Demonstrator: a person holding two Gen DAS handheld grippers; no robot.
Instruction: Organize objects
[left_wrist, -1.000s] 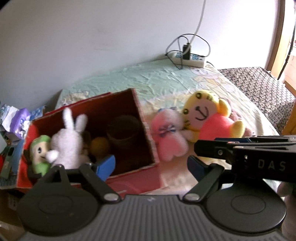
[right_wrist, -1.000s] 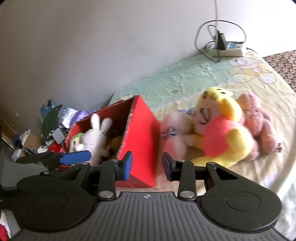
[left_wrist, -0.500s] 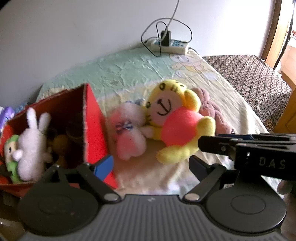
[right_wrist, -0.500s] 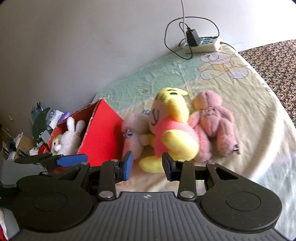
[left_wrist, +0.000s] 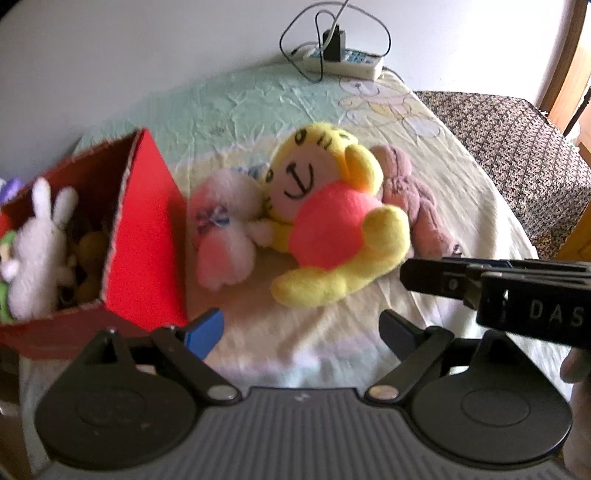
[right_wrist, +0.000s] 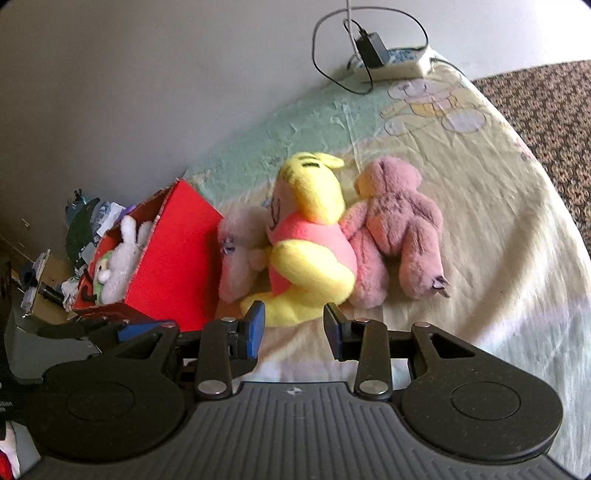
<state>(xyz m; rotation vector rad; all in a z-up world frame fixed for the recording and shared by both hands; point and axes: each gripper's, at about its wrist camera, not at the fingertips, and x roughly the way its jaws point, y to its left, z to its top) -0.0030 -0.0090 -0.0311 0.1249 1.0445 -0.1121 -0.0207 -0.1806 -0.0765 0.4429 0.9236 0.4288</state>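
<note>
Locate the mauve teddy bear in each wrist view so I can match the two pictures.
Left wrist view: the mauve teddy bear lies right of centre, mostly hidden behind the yellow tiger plush.
Right wrist view: the mauve teddy bear is at centre right, in full view, lying against the tiger's back.
Shared landmark: the white power strip at the far edge of the bed, by the wall.

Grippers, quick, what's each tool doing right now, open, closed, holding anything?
Left tool: open wide, jaws just been opening, nothing between them.
Right tool: open with a narrower gap, empty, short of the yellow plush tiger in the pink shirt.
</note>
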